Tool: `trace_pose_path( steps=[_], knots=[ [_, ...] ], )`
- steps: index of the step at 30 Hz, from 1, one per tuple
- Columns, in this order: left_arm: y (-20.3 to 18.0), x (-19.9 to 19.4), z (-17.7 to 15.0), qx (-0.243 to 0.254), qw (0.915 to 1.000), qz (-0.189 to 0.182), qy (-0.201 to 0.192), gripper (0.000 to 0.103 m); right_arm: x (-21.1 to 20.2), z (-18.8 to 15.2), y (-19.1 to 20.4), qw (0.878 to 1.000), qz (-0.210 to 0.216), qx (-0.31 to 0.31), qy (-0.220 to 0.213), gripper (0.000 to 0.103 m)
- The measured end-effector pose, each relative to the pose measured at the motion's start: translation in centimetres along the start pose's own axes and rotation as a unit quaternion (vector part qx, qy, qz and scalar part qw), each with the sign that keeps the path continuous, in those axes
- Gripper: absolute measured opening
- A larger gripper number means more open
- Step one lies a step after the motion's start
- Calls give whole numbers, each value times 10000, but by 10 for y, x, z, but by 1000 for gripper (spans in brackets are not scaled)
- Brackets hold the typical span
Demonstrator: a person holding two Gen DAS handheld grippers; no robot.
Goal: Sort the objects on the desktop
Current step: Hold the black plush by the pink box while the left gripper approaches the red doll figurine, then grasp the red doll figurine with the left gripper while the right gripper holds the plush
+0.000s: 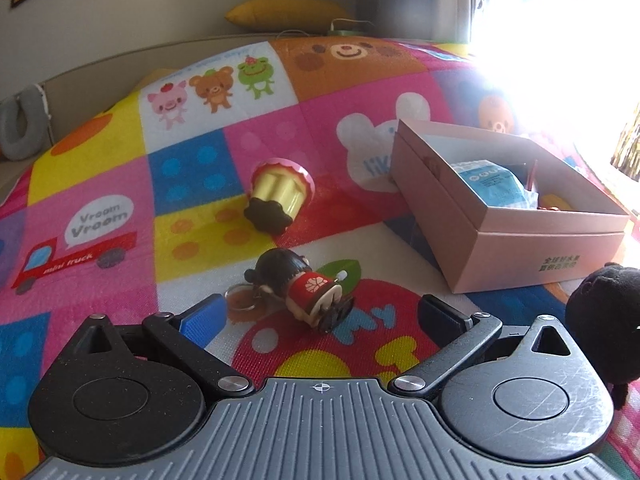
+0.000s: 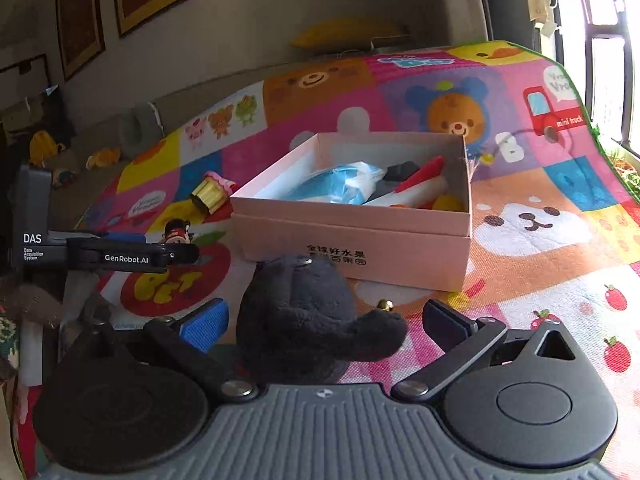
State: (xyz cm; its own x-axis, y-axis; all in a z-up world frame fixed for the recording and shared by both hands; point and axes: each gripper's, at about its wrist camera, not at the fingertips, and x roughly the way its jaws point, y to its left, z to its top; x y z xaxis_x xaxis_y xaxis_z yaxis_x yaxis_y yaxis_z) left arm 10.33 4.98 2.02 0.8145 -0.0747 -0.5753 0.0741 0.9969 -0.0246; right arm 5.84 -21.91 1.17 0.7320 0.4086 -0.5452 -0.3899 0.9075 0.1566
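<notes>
Fuzzy plush toy point(image 2: 304, 320); matt, seemingly cardboard box point(image 2: 360, 236); woven mat point(image 2: 540, 280).

Black plush toy point(image 1: 608, 320): cut off by right frame edge, left wrist view.
Box point(image 2: 352, 240) contents: partly hidden behind near wall.
Window, upper right: overexposed glare, nothing legible.

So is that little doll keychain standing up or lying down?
Lying down: the doll keychain rests on its side on the play mat, feet toward the camera.
</notes>
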Motion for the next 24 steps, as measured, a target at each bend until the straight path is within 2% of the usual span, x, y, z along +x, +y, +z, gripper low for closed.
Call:
trace_pose_path(
  steps=[2,3,4,7,11,14,19,23,24],
  knots=[
    [1,-2,-1,-23,10000,-33,-25,103,11,0,6,9999,46,15,100,91],
    [2,-2,-1,-49,10000,-38,-38,103,14,-1,10,9998,81,-24,173,75],
    [3,-2,-1,-77,10000,-34,-41,103,17,-2,14,9996,91,-68,261,66],
    [4,1,2,-102,9999,59,-34,103,11,-11,22,9997,-18,-144,192,66],
    [4,7,10,26,9991,404,-151,101,-7,-25,18,9999,76,53,85,66],
    [3,15,14,21,9992,391,12,72,-15,-30,17,9999,-12,144,-44,67],
    [0,28,15,69,9991,395,144,71,-12,-28,16,9998,-107,161,-37,70],
    [0,25,13,134,9993,298,164,57,-12,-28,16,9997,-145,179,-38,75],
    [-2,22,12,191,9994,255,163,57,-12,-28,15,9996,-158,214,-45,76]
  ],
)
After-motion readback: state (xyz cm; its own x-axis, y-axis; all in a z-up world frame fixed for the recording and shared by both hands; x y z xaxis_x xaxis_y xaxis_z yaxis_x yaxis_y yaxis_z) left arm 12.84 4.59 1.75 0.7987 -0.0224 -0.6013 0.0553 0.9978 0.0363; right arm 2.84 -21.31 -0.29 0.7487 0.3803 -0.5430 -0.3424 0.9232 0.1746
